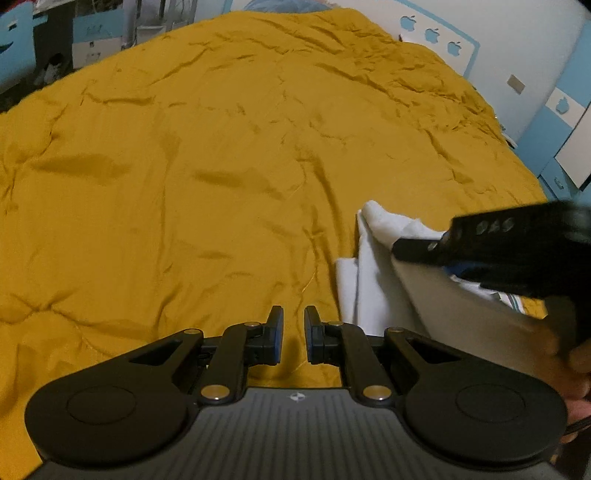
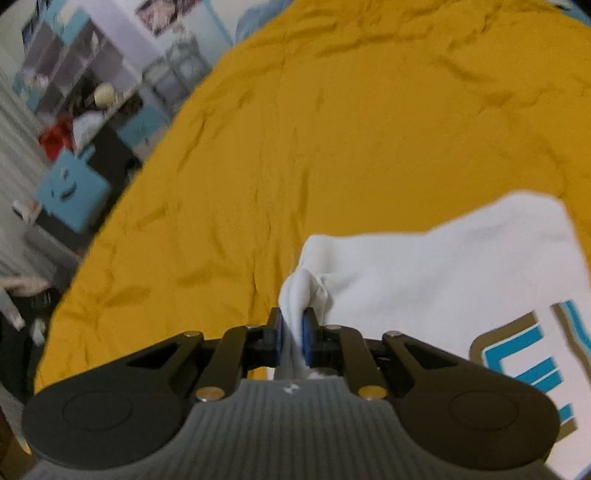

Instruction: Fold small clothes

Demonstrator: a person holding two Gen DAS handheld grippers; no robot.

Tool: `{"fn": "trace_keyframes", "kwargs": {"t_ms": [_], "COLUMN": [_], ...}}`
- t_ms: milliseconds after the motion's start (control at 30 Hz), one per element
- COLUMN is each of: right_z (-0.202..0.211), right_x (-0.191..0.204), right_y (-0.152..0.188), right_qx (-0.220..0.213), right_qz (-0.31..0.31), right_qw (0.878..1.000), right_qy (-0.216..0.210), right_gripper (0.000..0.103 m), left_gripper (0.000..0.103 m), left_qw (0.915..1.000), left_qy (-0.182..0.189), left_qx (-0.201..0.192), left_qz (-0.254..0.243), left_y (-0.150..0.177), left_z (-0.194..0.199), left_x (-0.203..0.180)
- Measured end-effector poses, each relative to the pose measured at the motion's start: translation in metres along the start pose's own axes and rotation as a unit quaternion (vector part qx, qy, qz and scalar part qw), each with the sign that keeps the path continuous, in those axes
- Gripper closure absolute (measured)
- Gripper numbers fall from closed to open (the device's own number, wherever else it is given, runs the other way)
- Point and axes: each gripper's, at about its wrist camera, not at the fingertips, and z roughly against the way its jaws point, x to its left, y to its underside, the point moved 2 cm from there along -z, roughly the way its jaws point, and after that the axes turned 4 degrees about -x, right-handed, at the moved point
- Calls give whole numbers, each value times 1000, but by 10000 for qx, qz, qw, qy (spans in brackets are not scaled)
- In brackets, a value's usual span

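A white small garment (image 2: 424,280) with a blue and tan print (image 2: 517,358) lies partly lifted on the yellow bed cover (image 2: 332,129). My right gripper (image 2: 293,325) is shut on a bunched edge of it, and the cloth trails off to the right. In the left wrist view the same garment (image 1: 373,266) hangs at the right, pinched by the right gripper (image 1: 410,247), which reaches in from the right edge. My left gripper (image 1: 293,321) hovers over bare cover just left of the garment. Its jaws are nearly together and hold nothing.
The wrinkled yellow cover (image 1: 221,166) fills most of both views. A hand (image 1: 569,354) holds the right tool. A shelf unit (image 2: 74,66) and a blue box (image 2: 72,195) stand beyond the bed's left edge. A white wall with apple cut-outs (image 1: 432,35) is at the far end.
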Motion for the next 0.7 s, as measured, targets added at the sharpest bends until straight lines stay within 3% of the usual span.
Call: {"fn": "trace_keyframes", "kwargs": {"t_ms": [133,200,333,433,500,600,700], "right_z": [-14,-6,33,85,117,154,168], "right_x": [2,7,22,32,32,12,-25], "right_y": [5,4,2,8,15,25,42], "right_qx": [186,174,22,-212,-501,-1011,-1001], "right_qz": [159,265,543,702,890,1130,1091], "right_qw": [9996,9995,9981,9937,9892,9856,9888], "right_qy": [101,24,-304,-846,-1054,-751,-180], "right_gripper": [93,85,81,81,76,75,74], "left_gripper": [91,90,83,76,56,39,37], "left_qw": [9999,9995,9985,9965,9934,9860,9773], "left_qy": [122,271,449,685,940,1302,1647], "left_qx": [1,-64,-223,-384,-511,-532,-322], "left_qz": [60,134,233,280,413,895,1293], "left_y": [4,5,5,8,14,26,45], "left_z": [10,22,53,79,97,109,108], "left_x": [0,-2,-9,-13,-14,-10,-7]}}
